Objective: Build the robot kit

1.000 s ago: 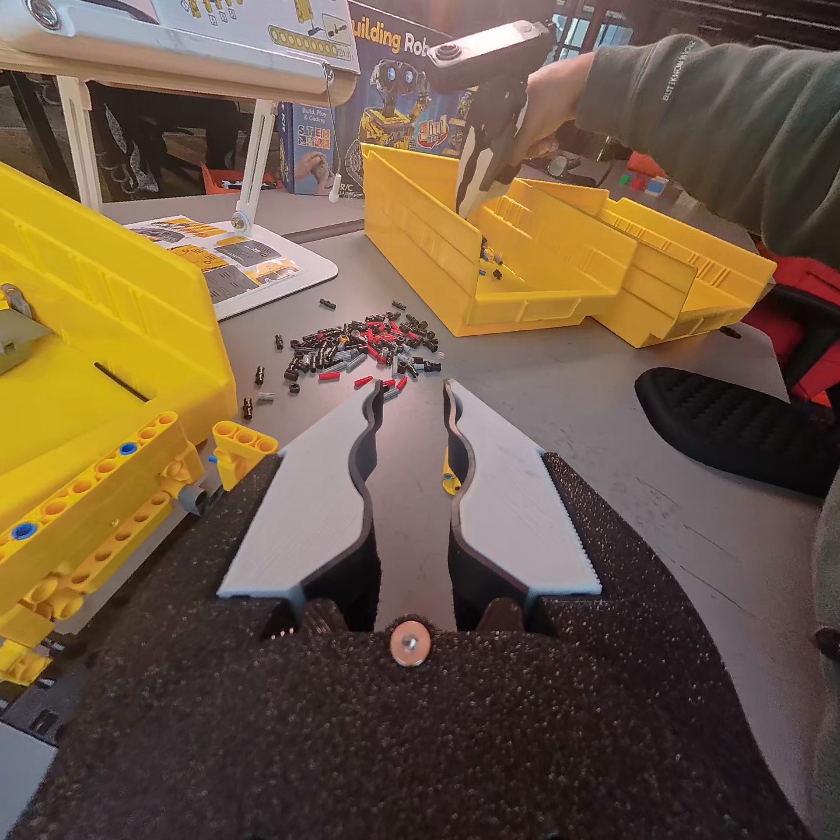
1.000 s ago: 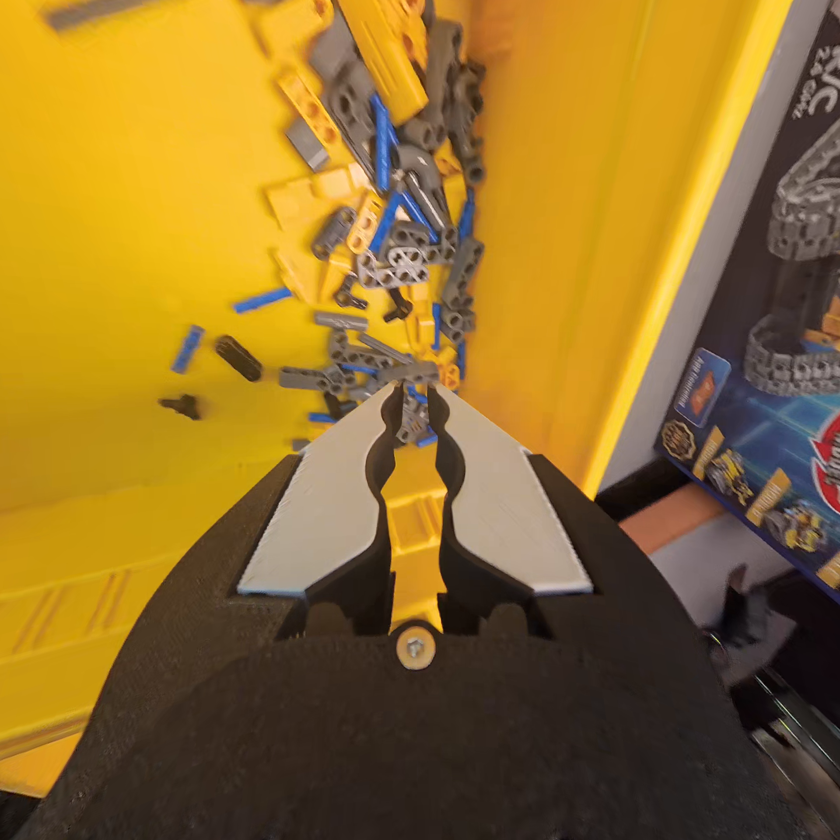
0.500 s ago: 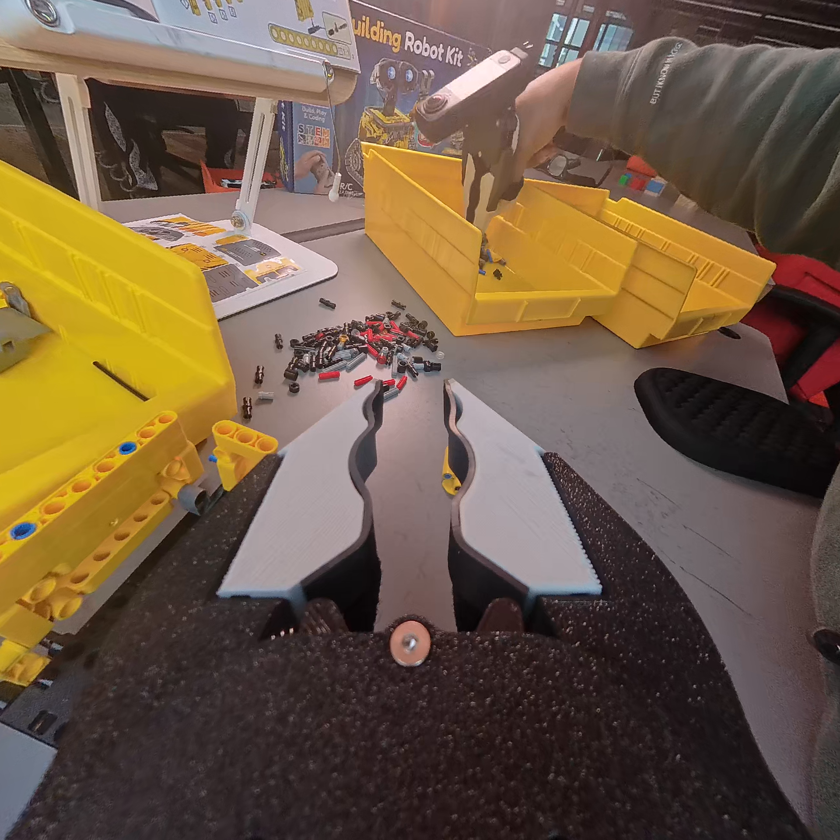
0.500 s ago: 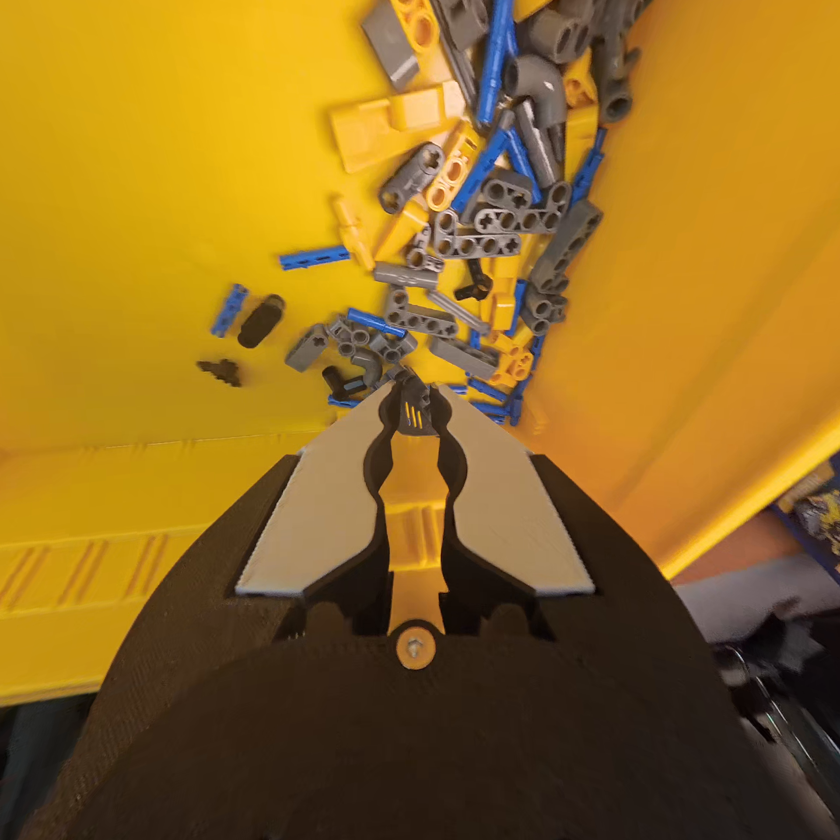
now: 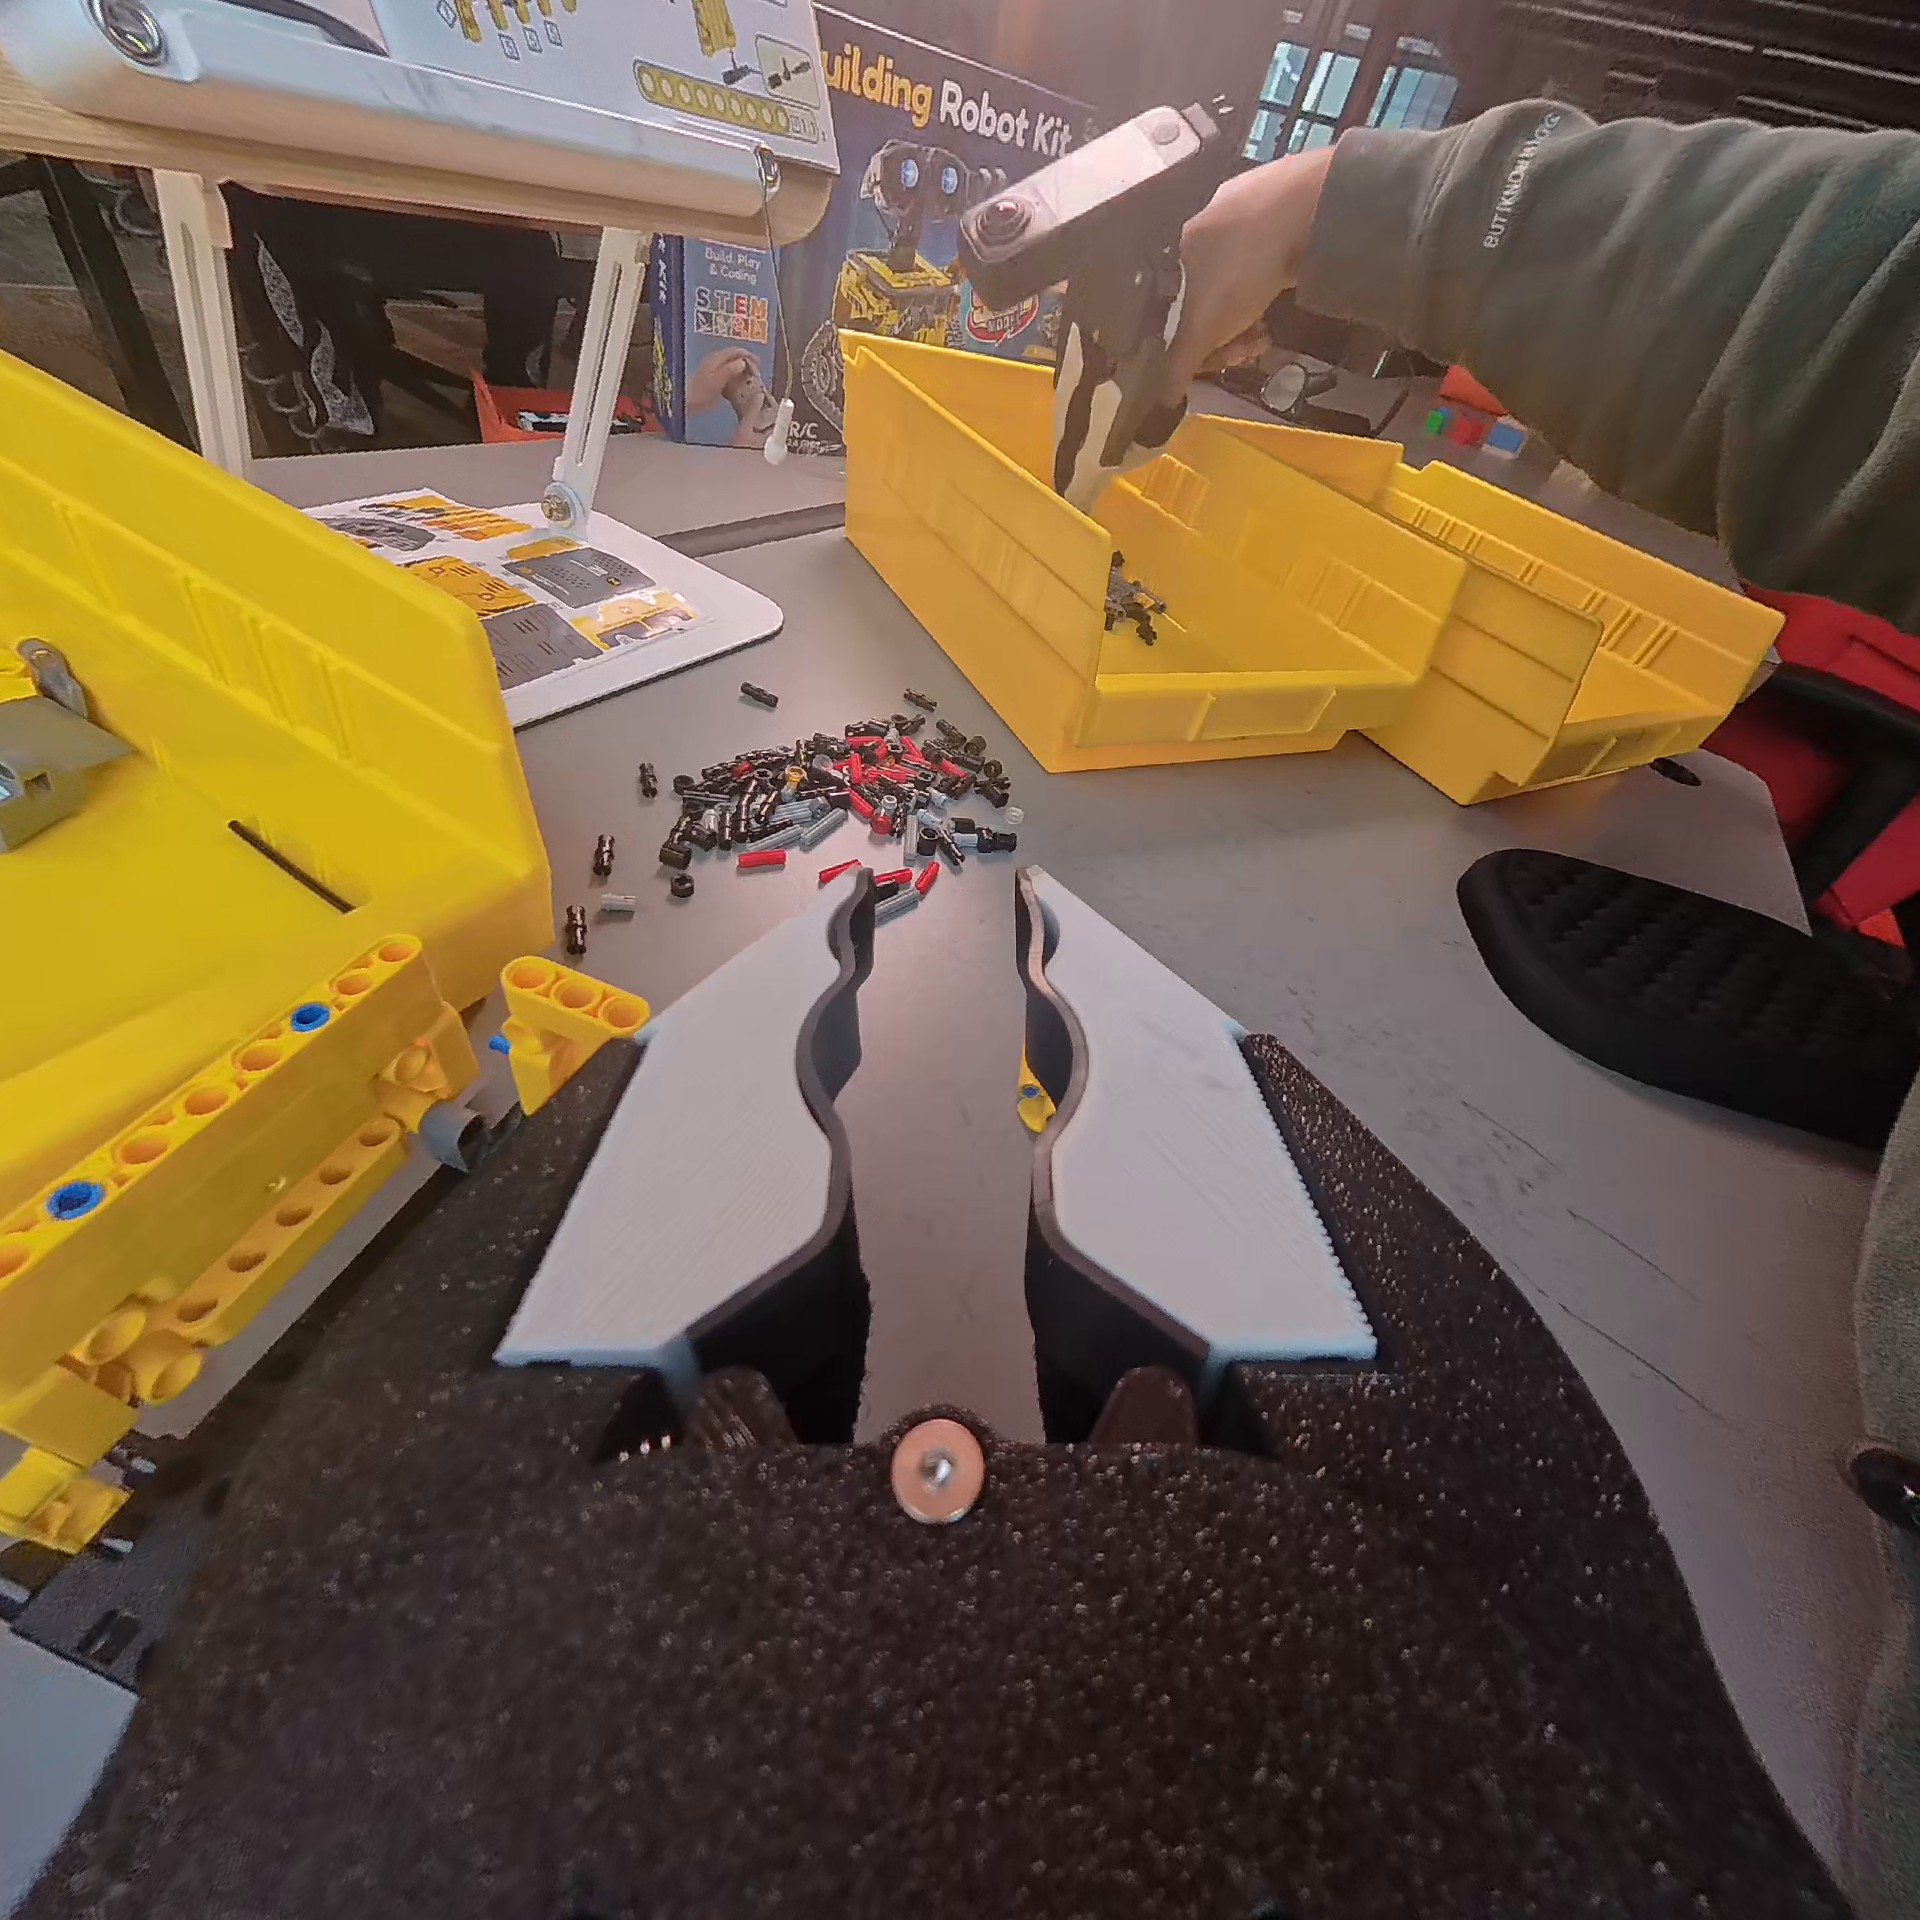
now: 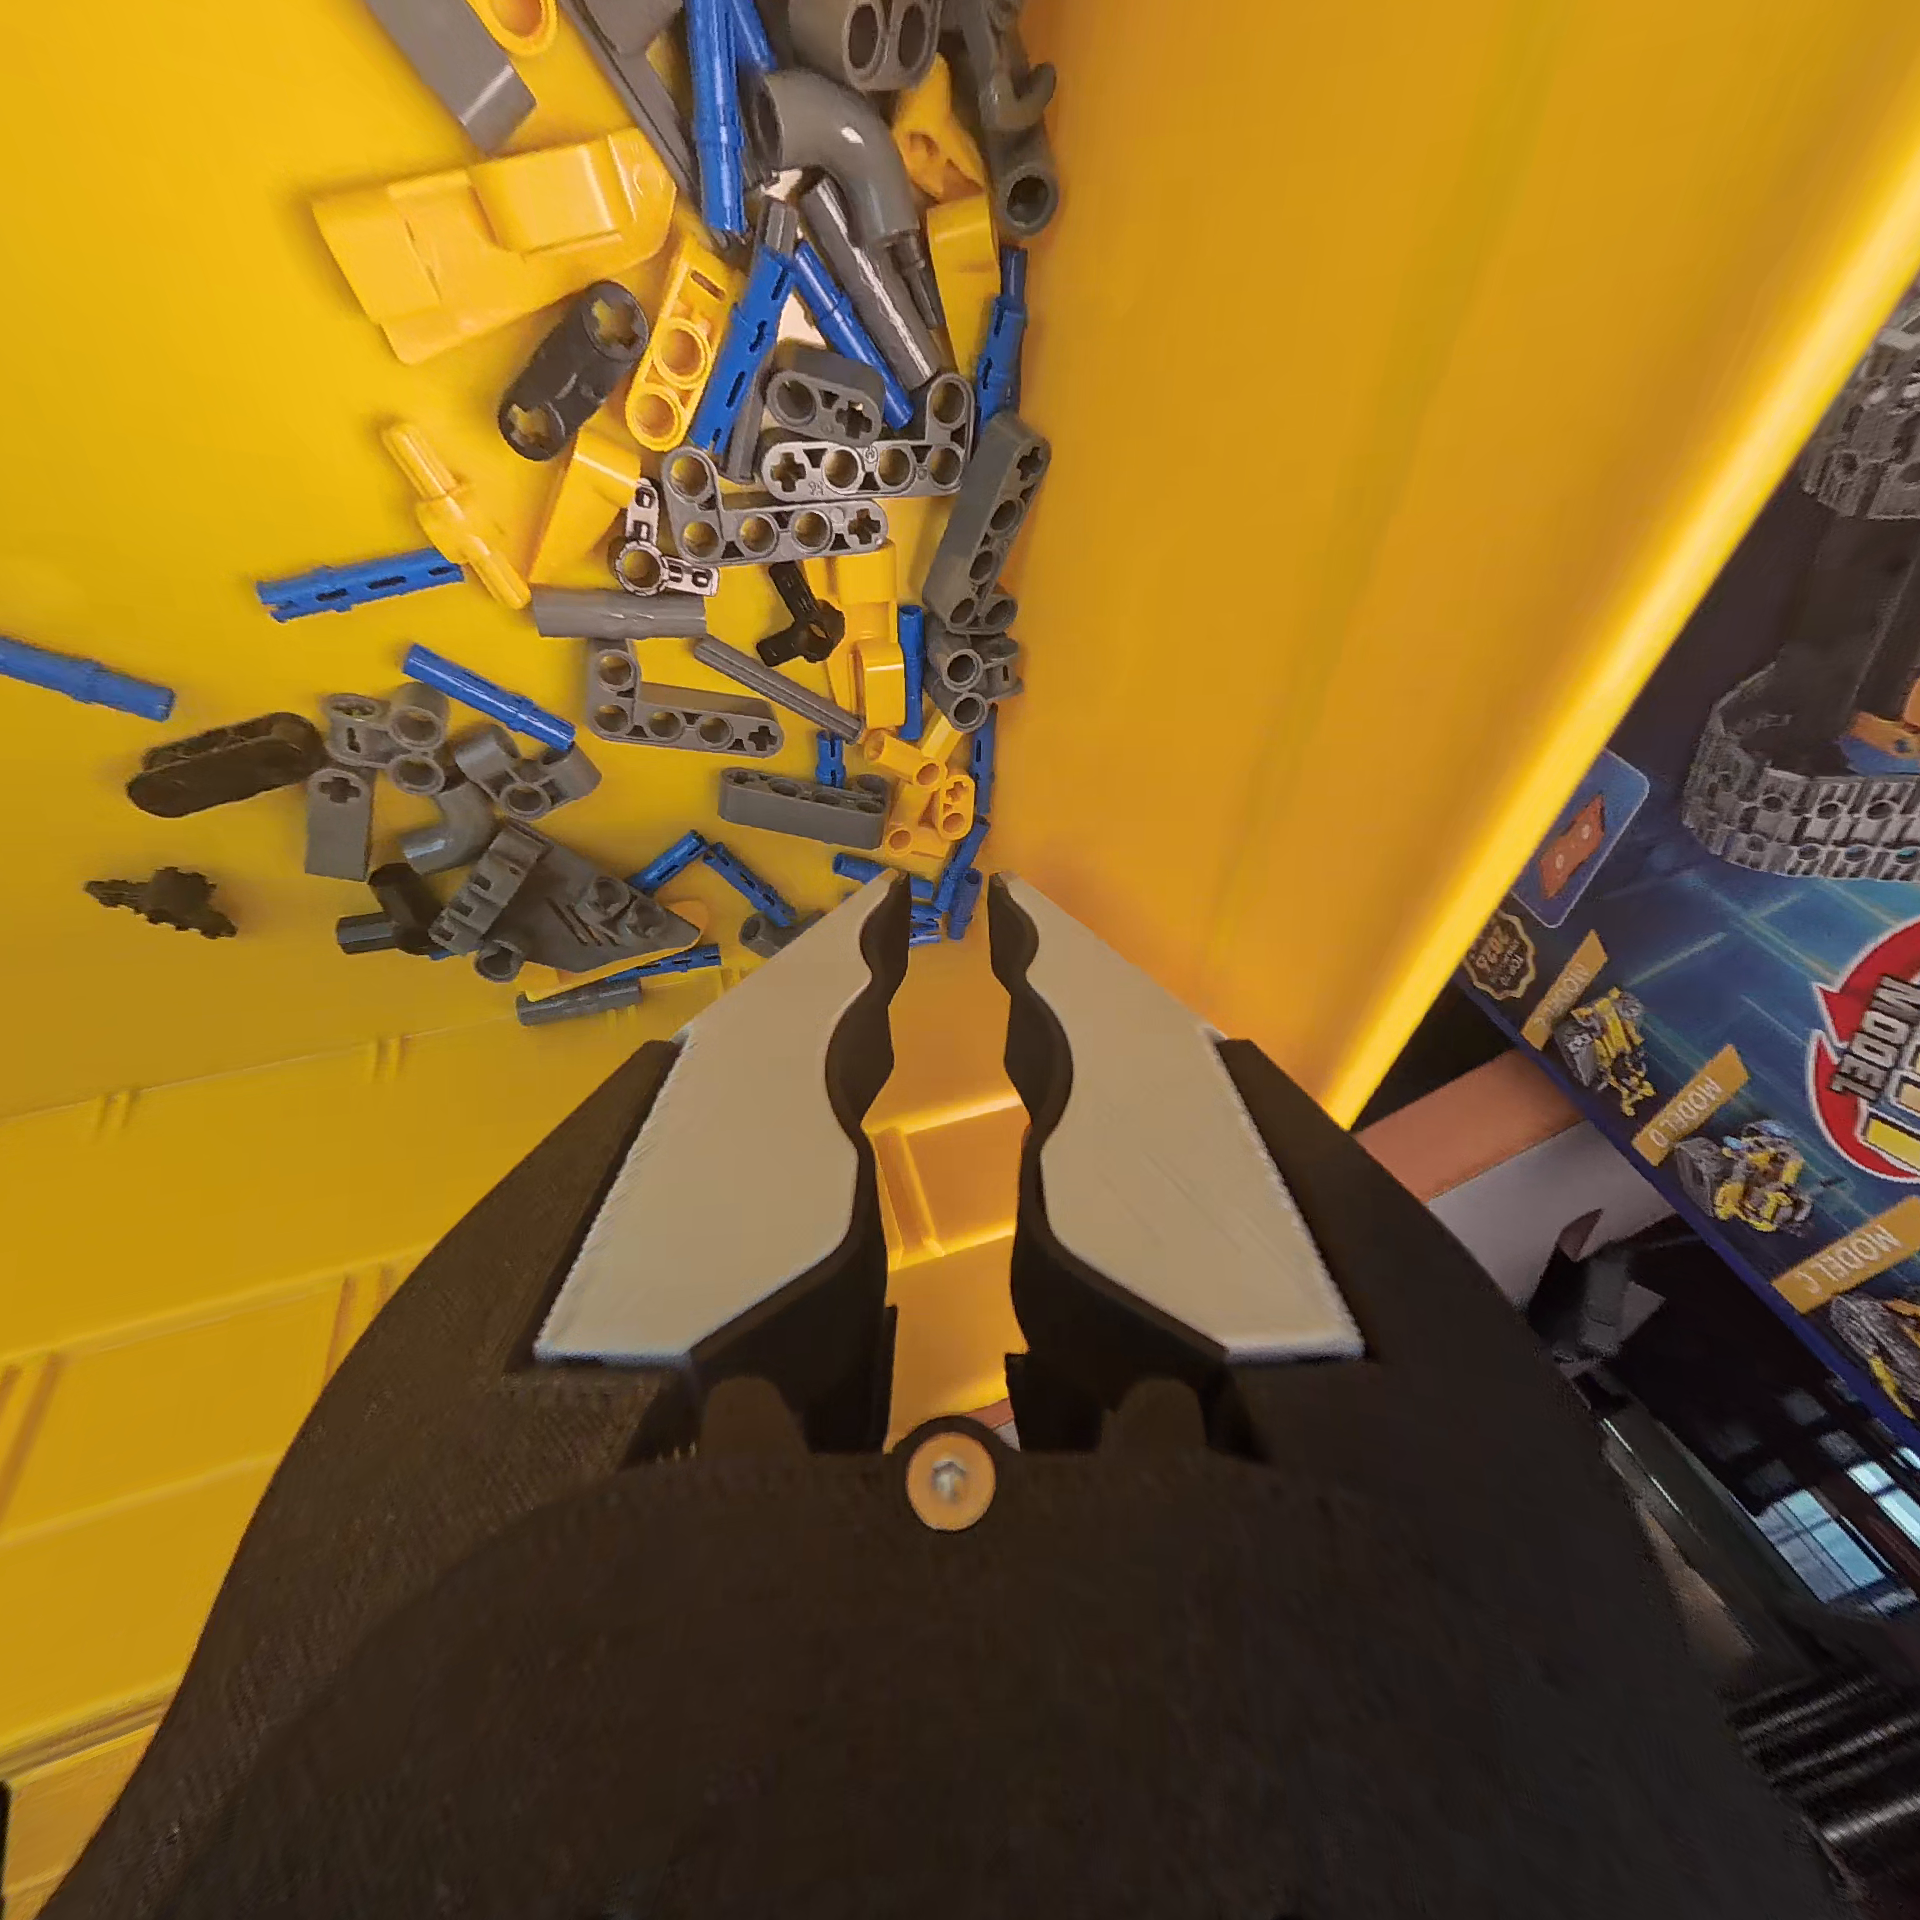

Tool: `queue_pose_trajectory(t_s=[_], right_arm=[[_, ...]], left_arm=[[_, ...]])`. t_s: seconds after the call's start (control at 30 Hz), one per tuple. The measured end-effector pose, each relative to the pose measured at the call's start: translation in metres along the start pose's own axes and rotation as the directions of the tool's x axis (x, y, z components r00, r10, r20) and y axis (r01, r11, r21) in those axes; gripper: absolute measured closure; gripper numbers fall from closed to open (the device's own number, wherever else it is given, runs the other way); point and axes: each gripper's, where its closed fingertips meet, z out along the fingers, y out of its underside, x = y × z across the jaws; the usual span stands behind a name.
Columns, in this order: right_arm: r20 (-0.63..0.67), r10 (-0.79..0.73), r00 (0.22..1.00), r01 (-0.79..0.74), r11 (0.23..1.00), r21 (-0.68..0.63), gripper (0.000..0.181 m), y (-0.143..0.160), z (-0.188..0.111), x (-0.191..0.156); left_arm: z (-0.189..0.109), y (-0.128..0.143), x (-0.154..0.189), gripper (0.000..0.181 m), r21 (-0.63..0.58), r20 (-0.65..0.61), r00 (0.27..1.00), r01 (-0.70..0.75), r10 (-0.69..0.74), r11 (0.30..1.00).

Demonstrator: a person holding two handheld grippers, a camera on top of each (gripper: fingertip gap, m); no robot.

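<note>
Grippers both parted and empty: left gripper [image 5: 940, 883] near pins [image 5: 831, 784], right gripper [image 6: 943, 883] over bin [image 6: 1299, 520], printed kit box [image 6: 1714, 987] beside.

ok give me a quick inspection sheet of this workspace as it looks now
Surface: grey table, scuffed.
Job's things: pile of grey, blue and yellow building pieces in a yellow bin; part-built yellow beam assembly.
Clutter: loose black and red pins; instruction sheets.
Grippers: left tongs open, empty, above the table; right tongs open, empty, over blue pins.
Cables: nothing seen.
Surroundings: further yellow bins, kit box, black pad.
</note>
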Motion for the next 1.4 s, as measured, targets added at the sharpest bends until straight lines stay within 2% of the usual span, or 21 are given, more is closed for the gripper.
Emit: queue_pose_trajectory(t_s=[0.1, 0.23, 0.37, 0.57, 0.7, 0.87, 1.0, 1.13, 1.4], right_arm=[[-0.018, -0.016, 1.000, 0.016, 1.000, -0.016, 0.167, -0.001, 0.005, 0.001], [-0.010, 0.007, 1.000, -0.007, 0.998, 0.061, 0.168, -0.015, 0.006, -0.001], [0.076, 0.028, 0.997, -0.041, 0.983, 0.179, 0.167, -0.035, 0.000, -0.014], [0.179, -0.055, 0.982, -0.007, 0.945, 0.327, 0.163, -0.062, -0.023, -0.045], [0.175, -0.036, 0.984, -0.047, 0.894, 0.446, 0.163, -0.087, -0.040, -0.044], [0.086, 0.059, 0.995, -0.096, 0.837, 0.538, 0.164, -0.116, -0.042, -0.021], [0.108, 0.084, 0.991, -0.129, 0.832, 0.540, 0.164, -0.126, -0.034, -0.020], [0.127, 0.063, 0.990, -0.120, 0.851, 0.512, 0.164, -0.124, -0.022, -0.028], [0.168, 0.046, 0.985, -0.123, 0.870, 0.477, 0.166, -0.102, -0.019, -0.038]], left_arm=[[-0.002, -0.002, -0.004, 0.154, 0.013, 0.037, 0.999, -0.013, 0.013, 1.000], [-0.006, -0.006, -0.013, 0.150, 0.015, 0.121, 0.991, -0.063, 0.061, 0.998], [-0.007, -0.006, -0.018, 0.147, 0.000, 0.170, 0.981, -0.095, 0.094, 0.995], [-0.008, -0.006, -0.019, 0.144, 0.001, 0.177, 0.980, -0.093, 0.092, 0.996], [-0.006, -0.004, -0.017, 0.144, -0.006, 0.164, 0.982, -0.093, 0.093, 0.996], [-0.005, -0.002, -0.017, 0.144, -0.012, 0.159, 0.983, -0.094, 0.095, 0.996], [-0.006, -0.002, -0.019, 0.144, -0.008, 0.161, 0.983, -0.084, 0.084, 0.996], [-0.006, -0.002, -0.019, 0.144, -0.011, 0.159, 0.984, -0.082, 0.082, 0.997], [-0.005, -0.001, -0.019, 0.144, -0.015, 0.156, 0.984, -0.079, 0.080, 0.997]])
